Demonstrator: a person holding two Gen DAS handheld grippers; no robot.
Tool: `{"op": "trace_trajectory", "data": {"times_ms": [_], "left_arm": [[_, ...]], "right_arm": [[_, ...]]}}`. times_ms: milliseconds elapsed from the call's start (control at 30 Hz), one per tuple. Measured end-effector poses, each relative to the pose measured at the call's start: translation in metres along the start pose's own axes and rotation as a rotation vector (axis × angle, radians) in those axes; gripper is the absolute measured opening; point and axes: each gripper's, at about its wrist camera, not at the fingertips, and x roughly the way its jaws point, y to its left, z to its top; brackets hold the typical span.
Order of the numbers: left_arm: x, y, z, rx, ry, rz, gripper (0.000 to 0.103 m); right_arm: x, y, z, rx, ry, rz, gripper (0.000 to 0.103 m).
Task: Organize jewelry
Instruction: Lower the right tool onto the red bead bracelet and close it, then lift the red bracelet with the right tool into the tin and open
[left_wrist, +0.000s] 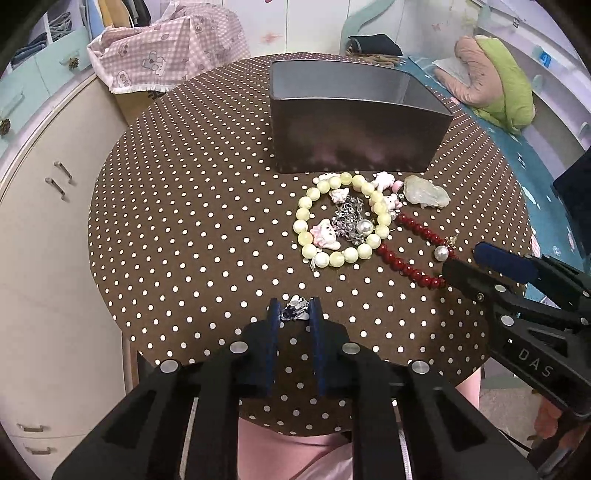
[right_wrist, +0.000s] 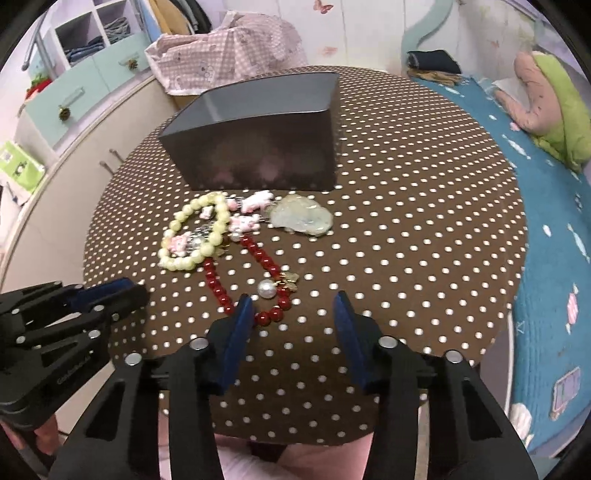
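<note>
My left gripper (left_wrist: 294, 314) is shut on a small silver trinket (left_wrist: 295, 309), held above the near part of the round dotted table (left_wrist: 192, 221). A dark open box (left_wrist: 354, 118) stands at the table's far side. In front of it lies a pile: a pale yellow bead bracelet (left_wrist: 340, 221), pink cat charms (left_wrist: 325, 233), a silver chain (left_wrist: 347, 219), a jade pendant (left_wrist: 424, 192) and a red bead bracelet (left_wrist: 410, 266) with a pearl (left_wrist: 441, 253). My right gripper (right_wrist: 295, 306) is open, just short of the red bracelet (right_wrist: 258, 291).
A white cabinet (left_wrist: 48, 240) stands to the left of the table. A pink checked cloth (left_wrist: 170, 48) lies behind it. A bed with a blue cover (right_wrist: 554, 258) and pillows (right_wrist: 546, 110) is to the right. The person's pink-clad lap (left_wrist: 295, 454) is below the table's near edge.
</note>
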Motion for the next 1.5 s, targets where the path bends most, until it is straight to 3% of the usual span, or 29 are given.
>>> {"op": "trace_trajectory", "data": {"times_ms": [133,300,567,767,1500], "left_arm": [[-0.002,0.002,0.0,-0.001,-0.006,0.001,0.014],[-0.004,0.005,-0.001,-0.003,-0.011,0.0,0.014],[-0.009,0.006,-0.001,-0.007,-0.027,0.003,0.014],[-0.013,0.012,0.001,-0.022,-0.038,0.017,0.014],[-0.021,0.049,-0.007,-0.084,-0.045,-0.047,0.015]], "right_arm": [[-0.001,0.009,-0.001,-0.039,-0.006,0.043,0.017],[-0.004,0.005,-0.002,-0.028,-0.011,0.07,0.004],[-0.024,-0.008,-0.001,0.0,-0.069,0.059,0.003],[-0.015,-0.023,0.002,0.109,-0.022,0.094,0.007],[0.005,0.012,0.009,0.027,0.028,0.017,0.007]]}}
